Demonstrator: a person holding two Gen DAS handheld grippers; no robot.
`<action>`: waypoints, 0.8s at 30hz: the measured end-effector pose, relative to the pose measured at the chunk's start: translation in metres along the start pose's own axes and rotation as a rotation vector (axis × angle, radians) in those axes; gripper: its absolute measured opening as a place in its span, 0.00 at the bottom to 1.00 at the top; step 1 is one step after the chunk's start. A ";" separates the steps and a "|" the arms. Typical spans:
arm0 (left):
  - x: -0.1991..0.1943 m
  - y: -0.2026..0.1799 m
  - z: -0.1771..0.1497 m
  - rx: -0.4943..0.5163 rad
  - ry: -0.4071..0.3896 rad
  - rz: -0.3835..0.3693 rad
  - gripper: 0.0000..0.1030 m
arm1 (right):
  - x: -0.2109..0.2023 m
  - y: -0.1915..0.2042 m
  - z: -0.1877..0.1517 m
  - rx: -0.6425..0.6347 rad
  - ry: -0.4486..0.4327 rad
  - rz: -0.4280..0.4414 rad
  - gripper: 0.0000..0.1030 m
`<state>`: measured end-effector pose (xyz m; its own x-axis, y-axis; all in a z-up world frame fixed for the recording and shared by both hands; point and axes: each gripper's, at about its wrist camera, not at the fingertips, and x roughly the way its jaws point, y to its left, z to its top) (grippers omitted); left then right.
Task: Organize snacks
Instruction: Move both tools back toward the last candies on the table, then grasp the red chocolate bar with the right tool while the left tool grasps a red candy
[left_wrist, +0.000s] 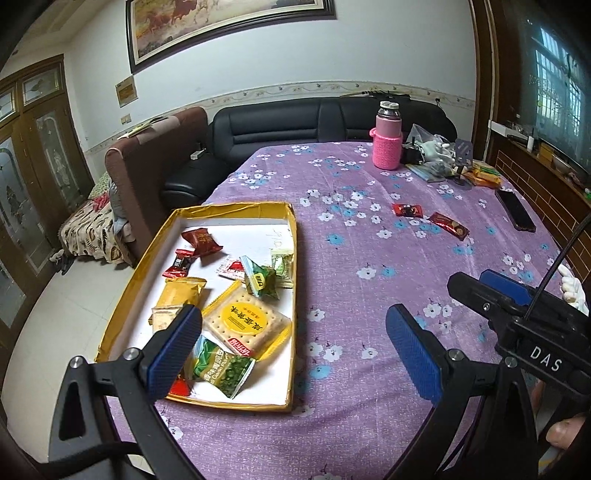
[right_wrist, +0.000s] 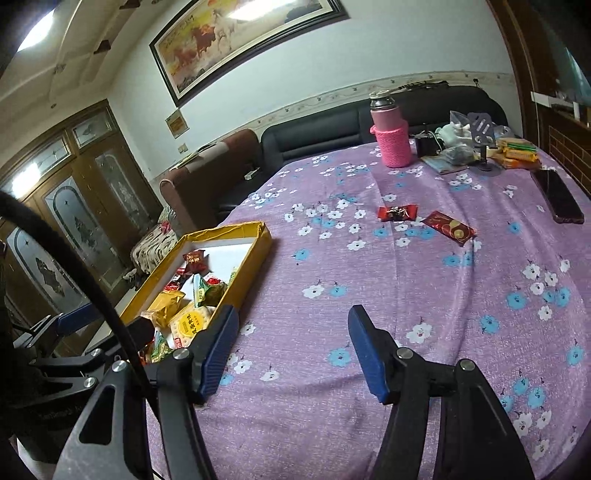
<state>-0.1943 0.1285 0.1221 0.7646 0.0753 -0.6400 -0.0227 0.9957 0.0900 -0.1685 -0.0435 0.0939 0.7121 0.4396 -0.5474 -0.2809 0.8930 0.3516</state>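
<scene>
- This is a living room in a home.
- A black sofa (left_wrist: 332, 122) sits by the wall.
- A big horse picture (right_wrist: 236, 40) hangs up high.
- A flowery purple cloth (right_wrist: 369, 277) covers the counter.

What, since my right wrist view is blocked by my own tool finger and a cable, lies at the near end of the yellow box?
Observer: A green pea packet lies flat at the near end of the yellow box, just in front of the big cracker packet.
Operator: Is anything tucked beside it?
Observer: Yes, a red wrapper shows at its left, partly hidden behind one finger of the left tool.
Operator: Is that left tool holding anything?
Observer: No. Its fingers are spread wide with nothing between them.
</scene>
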 end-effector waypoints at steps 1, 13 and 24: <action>0.001 0.000 0.000 0.001 0.002 -0.002 0.97 | 0.000 -0.001 0.000 0.001 0.001 -0.002 0.60; 0.017 0.001 -0.002 -0.024 0.046 -0.058 0.97 | 0.005 -0.019 0.005 0.009 0.014 -0.041 0.60; 0.037 0.005 -0.005 -0.064 0.051 -0.146 0.97 | 0.031 -0.110 0.070 0.121 0.065 -0.169 0.61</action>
<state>-0.1690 0.1362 0.0946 0.7292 -0.0689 -0.6808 0.0439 0.9976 -0.0540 -0.0703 -0.1348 0.0911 0.6988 0.2932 -0.6525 -0.0792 0.9382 0.3368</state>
